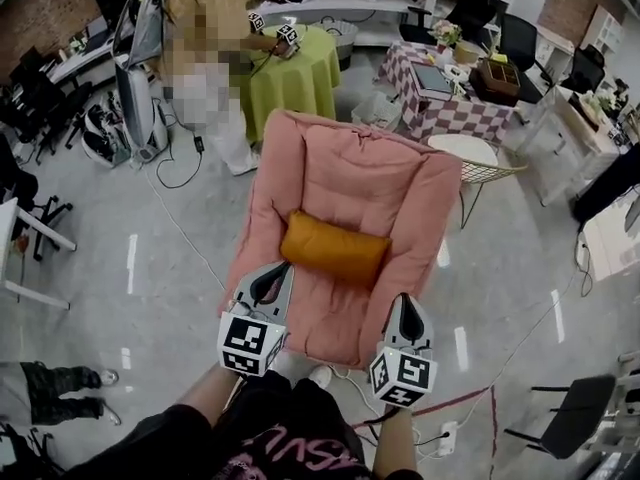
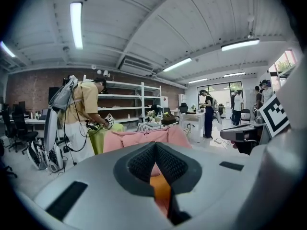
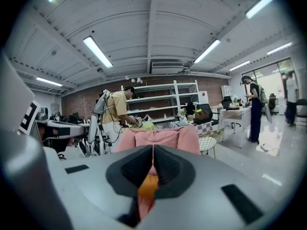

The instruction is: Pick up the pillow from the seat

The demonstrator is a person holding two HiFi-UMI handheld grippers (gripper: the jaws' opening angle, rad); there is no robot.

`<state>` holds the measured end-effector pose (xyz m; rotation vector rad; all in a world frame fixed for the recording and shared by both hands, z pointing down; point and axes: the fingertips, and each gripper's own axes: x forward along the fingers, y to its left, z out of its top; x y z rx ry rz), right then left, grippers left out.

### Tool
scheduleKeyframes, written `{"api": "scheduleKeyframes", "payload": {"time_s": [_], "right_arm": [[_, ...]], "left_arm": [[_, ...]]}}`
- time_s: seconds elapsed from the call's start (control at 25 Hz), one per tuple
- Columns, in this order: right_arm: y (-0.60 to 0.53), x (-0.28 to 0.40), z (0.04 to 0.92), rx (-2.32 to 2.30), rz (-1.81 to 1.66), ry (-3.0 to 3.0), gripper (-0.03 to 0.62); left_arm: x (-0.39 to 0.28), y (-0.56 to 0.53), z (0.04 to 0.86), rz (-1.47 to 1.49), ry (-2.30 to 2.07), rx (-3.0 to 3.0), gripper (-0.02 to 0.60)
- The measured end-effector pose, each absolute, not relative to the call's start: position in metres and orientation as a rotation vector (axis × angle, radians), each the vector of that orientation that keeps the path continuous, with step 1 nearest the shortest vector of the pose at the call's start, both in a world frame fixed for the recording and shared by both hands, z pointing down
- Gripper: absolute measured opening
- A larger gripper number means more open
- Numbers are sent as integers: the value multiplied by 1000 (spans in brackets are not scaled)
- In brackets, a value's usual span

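Observation:
An orange bolster pillow [image 1: 334,248] lies across the seat of a pink padded armchair [image 1: 355,178] in the head view. My left gripper [image 1: 274,273] hovers at the seat's front left, just short of the pillow's left end, its jaws shut and empty. My right gripper [image 1: 408,308] hangs at the seat's front right, a little nearer me than the pillow, also shut with nothing held. Through each gripper's closed jaws a strip of the orange pillow [image 2: 160,190] [image 3: 147,186] shows, with the pink chair back [image 2: 144,138] [image 3: 158,138] beyond.
A person [image 1: 205,28] stands behind the chair by a green-clothed round table [image 1: 300,68]. A checkered table [image 1: 450,103] and a white wire stool [image 1: 470,163] sit to the right. A power strip and cables [image 1: 445,433] lie on the floor near my right side.

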<state>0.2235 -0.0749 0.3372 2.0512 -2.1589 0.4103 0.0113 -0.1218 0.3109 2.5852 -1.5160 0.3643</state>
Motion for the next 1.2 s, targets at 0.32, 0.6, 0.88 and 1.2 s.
{"api": "scheduleKeyframes", "payload": {"time_s": [0.32, 0.6, 0.88, 1.2], "right_arm": [[-84, 217, 334, 2033, 408, -2193, 21], [-90, 215, 328, 2054, 415, -2188, 21], [-99, 204, 336, 2072, 425, -2148, 21], [-114, 183, 342, 2061, 419, -2132, 21]], "left_arm": [[4, -127, 299, 370, -1569, 2593, 9], [2, -135, 295, 353, -1560, 2608, 9], [-12, -147, 304, 352, -1533, 2610, 9], [-32, -162, 316, 351, -1506, 2590, 9]]}}
